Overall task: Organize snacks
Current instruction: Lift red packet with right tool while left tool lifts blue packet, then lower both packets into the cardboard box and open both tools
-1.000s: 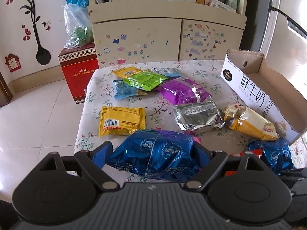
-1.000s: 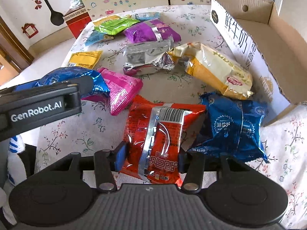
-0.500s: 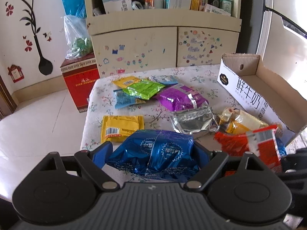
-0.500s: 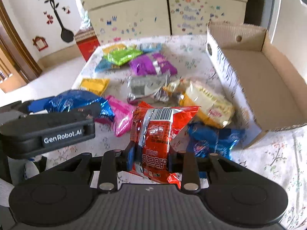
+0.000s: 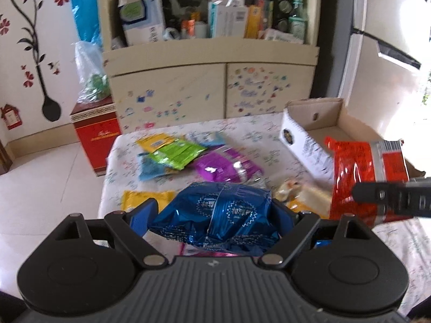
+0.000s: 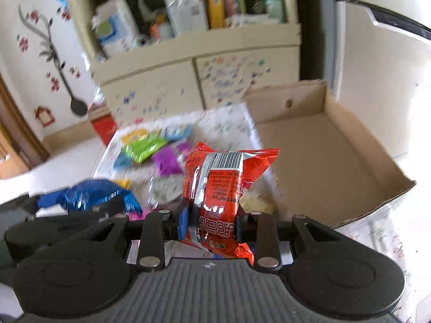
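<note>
Jaws pinching red packet, left jaws clamping blue packet

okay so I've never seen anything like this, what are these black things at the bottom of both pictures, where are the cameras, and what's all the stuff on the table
There is no robot here. A person holds a two-finger gripper in each hand, and each gripper carries a wide-angle camera looking forward along its fingers. The black ribbed shapes at the bottom are the grippers' own bodies.

One picture comes from the left gripper, which is clamped on a blue snack bag. The other comes from the right gripper, which is squeezing a red snack bag. Each gripper also shows at the edge of the other's picture.

Below them is a table with a flowered cloth. On it lie more snack bags, among them a green bag, a purple bag and a yellow bag. To the right sits an open cardboard box, which looks empty. A cabinet stands behind.
</note>
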